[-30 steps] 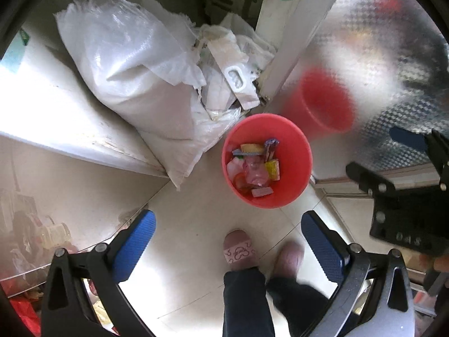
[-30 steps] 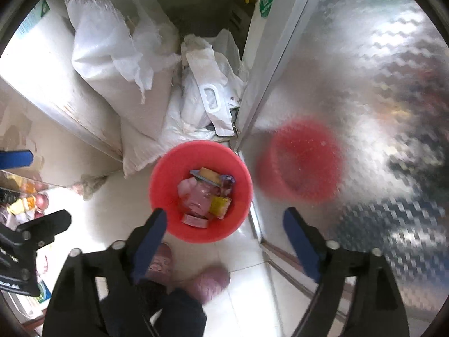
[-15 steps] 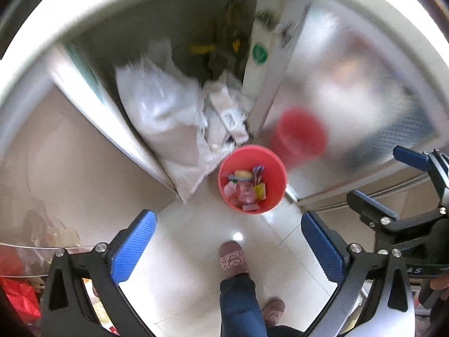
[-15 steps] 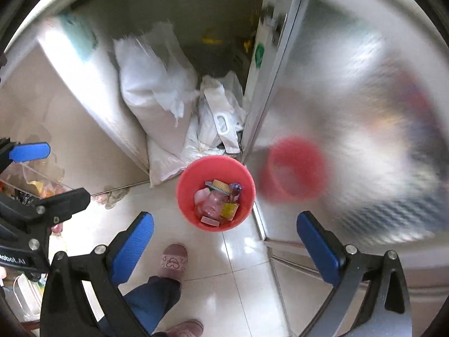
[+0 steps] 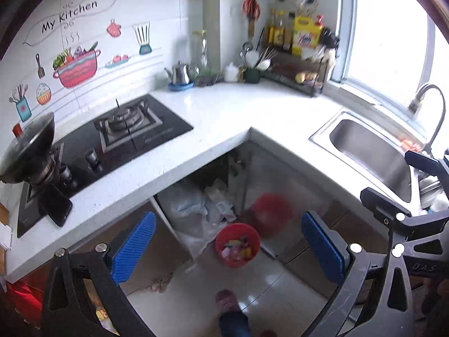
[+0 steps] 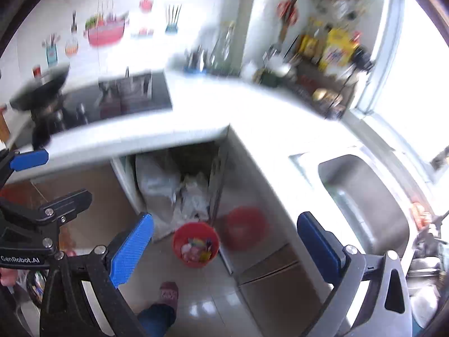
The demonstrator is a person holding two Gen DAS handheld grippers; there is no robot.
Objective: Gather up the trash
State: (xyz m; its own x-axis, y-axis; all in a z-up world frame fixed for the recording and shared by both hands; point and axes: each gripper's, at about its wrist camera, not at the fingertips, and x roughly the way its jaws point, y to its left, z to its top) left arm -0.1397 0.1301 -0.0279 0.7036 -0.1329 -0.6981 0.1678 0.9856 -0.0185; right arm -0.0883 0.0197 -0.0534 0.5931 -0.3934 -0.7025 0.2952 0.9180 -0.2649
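A small red trash bin (image 5: 237,248) holding several colourful wrappers stands on the floor below the counter corner; it also shows in the right wrist view (image 6: 196,244). My left gripper (image 5: 228,248) is open and empty, high above the bin. My right gripper (image 6: 224,250) is open and empty, also high above it. The right gripper shows at the right edge of the left wrist view (image 5: 421,193). The left gripper shows at the left edge of the right wrist view (image 6: 36,193).
A white L-shaped counter (image 5: 238,115) carries a gas hob (image 5: 123,137), a wok (image 5: 28,151), a phone (image 5: 54,203), a kettle (image 5: 181,74) and a spice rack (image 5: 303,64). A steel sink (image 5: 373,154) lies right. White sacks (image 5: 193,213) fill the open cabinet. The person's slippered foot (image 5: 227,303) stands on the tiled floor.
Both grippers have risen well away from the bin, which now looks much smaller. The counter, hob and sink have come into view. Both stay open.
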